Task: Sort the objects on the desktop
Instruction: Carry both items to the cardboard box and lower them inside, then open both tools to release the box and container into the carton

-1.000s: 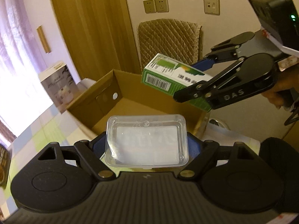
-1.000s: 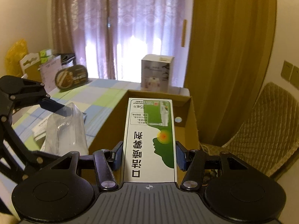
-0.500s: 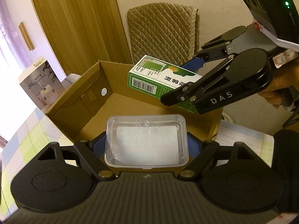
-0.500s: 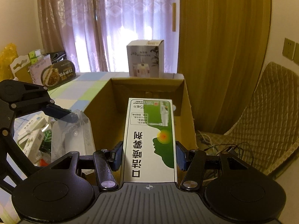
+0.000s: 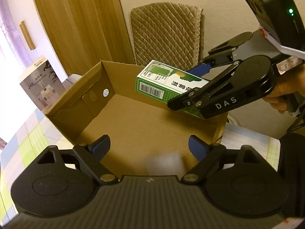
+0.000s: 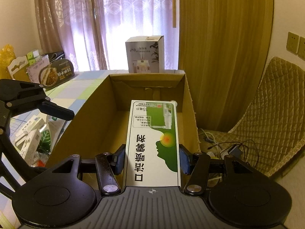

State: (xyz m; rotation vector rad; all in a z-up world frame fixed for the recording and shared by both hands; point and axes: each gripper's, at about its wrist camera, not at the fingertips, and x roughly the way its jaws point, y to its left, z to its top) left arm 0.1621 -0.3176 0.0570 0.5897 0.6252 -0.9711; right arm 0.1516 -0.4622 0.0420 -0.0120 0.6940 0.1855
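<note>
My left gripper (image 5: 149,146) is open over the open cardboard carton (image 5: 76,93), with nothing between its blue pads. A blurred pale patch (image 5: 164,160) just below them looks like the clear plastic box, on or near the carton floor. My right gripper (image 6: 152,159) is shut on a green-and-white spray box (image 6: 154,139). It holds the spray box level above the carton's near right side (image 6: 91,126). In the left wrist view the spray box (image 5: 164,84) hangs over the carton's far right corner, with the right gripper (image 5: 183,87) behind it.
A grey humidifier box (image 6: 144,55) stands beyond the carton's far end. Several small packets (image 6: 30,135) and a dark food tub (image 6: 55,74) lie on the checked tablecloth to the left. A quilted chair (image 6: 270,114) and loose cables (image 6: 228,148) are to the right, off the table.
My left gripper opened and let go of the clear plastic box, which has dropped out of its pads. My right gripper moved further over the carton, still holding the spray box.
</note>
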